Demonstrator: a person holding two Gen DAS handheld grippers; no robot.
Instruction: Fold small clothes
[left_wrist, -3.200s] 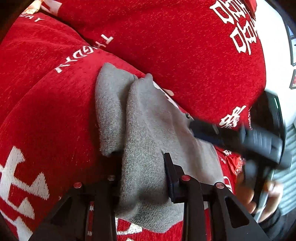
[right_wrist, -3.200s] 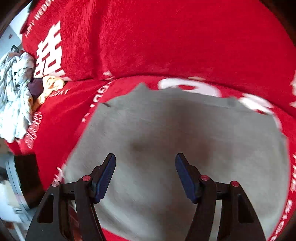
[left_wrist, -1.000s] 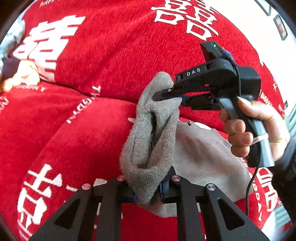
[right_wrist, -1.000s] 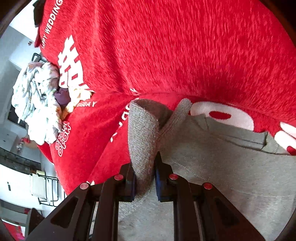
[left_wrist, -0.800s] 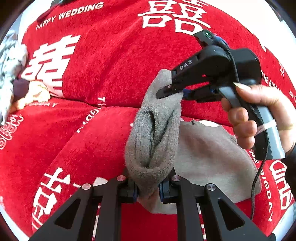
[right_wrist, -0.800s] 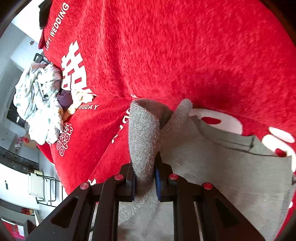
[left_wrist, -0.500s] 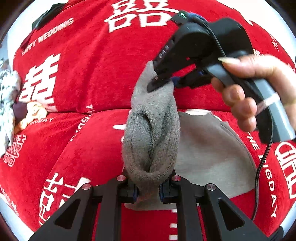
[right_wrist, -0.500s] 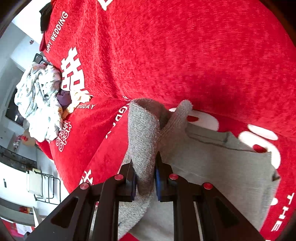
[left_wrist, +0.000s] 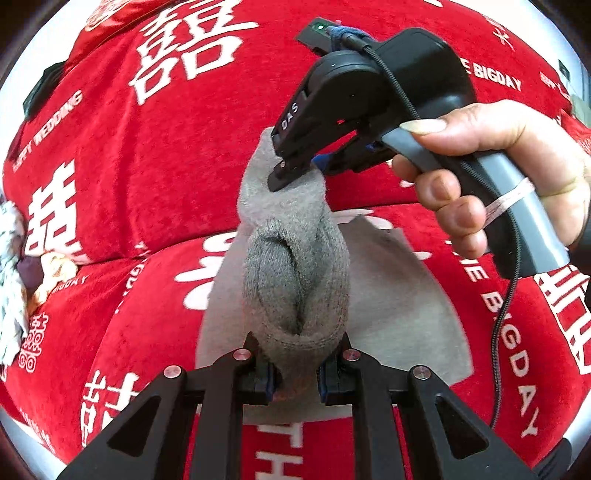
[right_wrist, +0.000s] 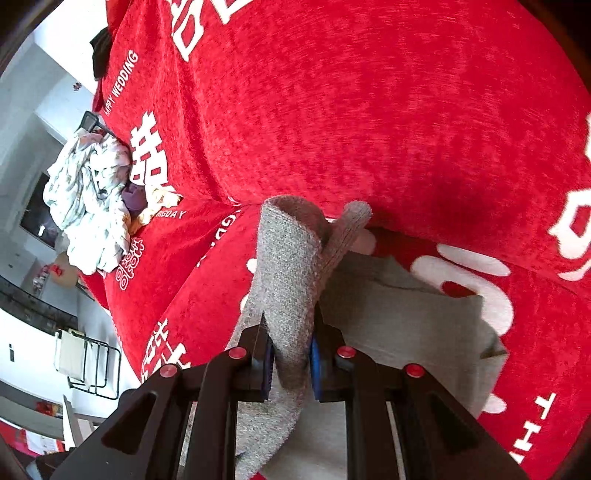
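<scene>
A grey knitted garment (left_wrist: 295, 280) is stretched between both grippers above a red sofa. My left gripper (left_wrist: 295, 373) is shut on one bunched edge of it. In the left wrist view my right gripper (left_wrist: 299, 170), held by a hand (left_wrist: 491, 166), pinches the far end of the same raised fold. Seen in the right wrist view, the right gripper (right_wrist: 290, 360) is shut on a rolled strip of the grey garment (right_wrist: 291, 266). The remainder of the cloth (right_wrist: 399, 317) lies flat on the seat below.
The red sofa cover (left_wrist: 155, 155) with white lettering fills both views. A pile of pale crumpled clothes (right_wrist: 92, 199) lies at the sofa's far left end. Beyond that end stands a folding rack (right_wrist: 88, 365) on a light floor.
Both grippers have lifted and carried the grey fold across the sofa. The right gripper and hand now loom larger and higher in the left wrist view, and the garment's flat part has drawn in.
</scene>
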